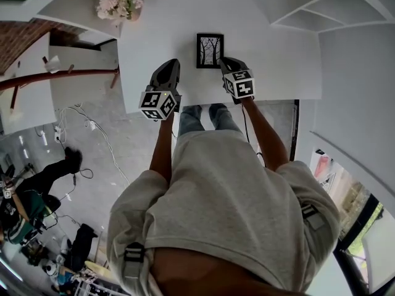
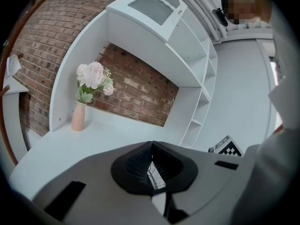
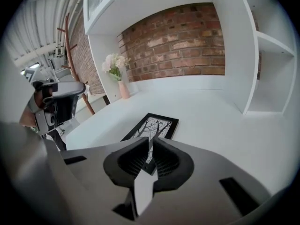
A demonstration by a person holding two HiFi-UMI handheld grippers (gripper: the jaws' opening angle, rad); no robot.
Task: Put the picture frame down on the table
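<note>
The black picture frame (image 1: 210, 50) with a tree print lies flat on the white table (image 1: 278, 54). In the right gripper view the frame (image 3: 153, 124) sits just beyond the jaws. My right gripper (image 1: 225, 62) (image 3: 151, 145) is shut, its tips over the frame's near right corner; the jaws meet and nothing shows gripped between them. My left gripper (image 1: 172, 65) (image 2: 151, 145) is shut and holds nothing. It hangs left of the frame over the table's front part, pointing toward the back wall.
A pink vase of pale flowers (image 1: 120, 5) (image 2: 78, 116) (image 3: 123, 89) stands at the table's back left. White shelves (image 2: 201, 88) (image 3: 272, 46) rise on the right against a brick wall. The table's front edge (image 1: 185, 105) runs just before the person's legs.
</note>
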